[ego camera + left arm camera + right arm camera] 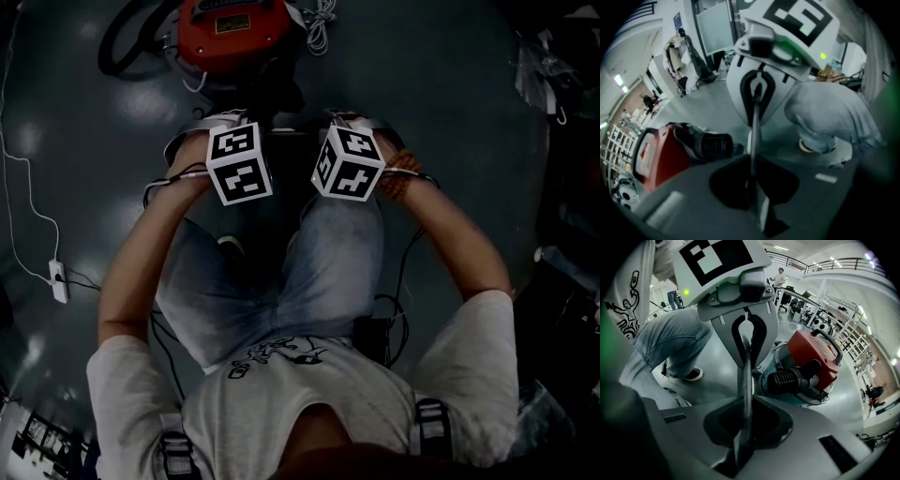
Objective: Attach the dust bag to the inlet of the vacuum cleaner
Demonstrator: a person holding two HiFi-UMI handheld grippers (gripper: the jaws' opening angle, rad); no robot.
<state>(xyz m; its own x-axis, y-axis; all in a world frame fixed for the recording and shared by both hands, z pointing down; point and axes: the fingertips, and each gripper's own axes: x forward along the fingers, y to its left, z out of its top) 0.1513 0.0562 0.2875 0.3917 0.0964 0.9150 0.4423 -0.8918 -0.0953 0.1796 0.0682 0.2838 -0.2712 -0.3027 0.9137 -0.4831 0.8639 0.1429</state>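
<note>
The red vacuum cleaner [234, 33] stands on the grey floor ahead of my knees, with a black ribbed port [787, 378] on its side. My left gripper [234, 141] and right gripper [352, 141] hang side by side just short of it, facing each other and tilted down. A thin dark sheet, seen edge-on, runs from one pair of jaws to the other; I take it for the dust bag [744, 394]. In the left gripper view my left gripper [754, 187] pinches this edge, and the right gripper [757, 93] holds the far end. Most of the bag is hidden.
The vacuum's black hose [131, 37] curls at the upper left, with a coil of white cord [323, 19] at its right. A white power strip [58, 279] with its cable lies on the floor at left. The person's jeans-clad legs [309, 272] and a shoe [689, 375] are right under the grippers.
</note>
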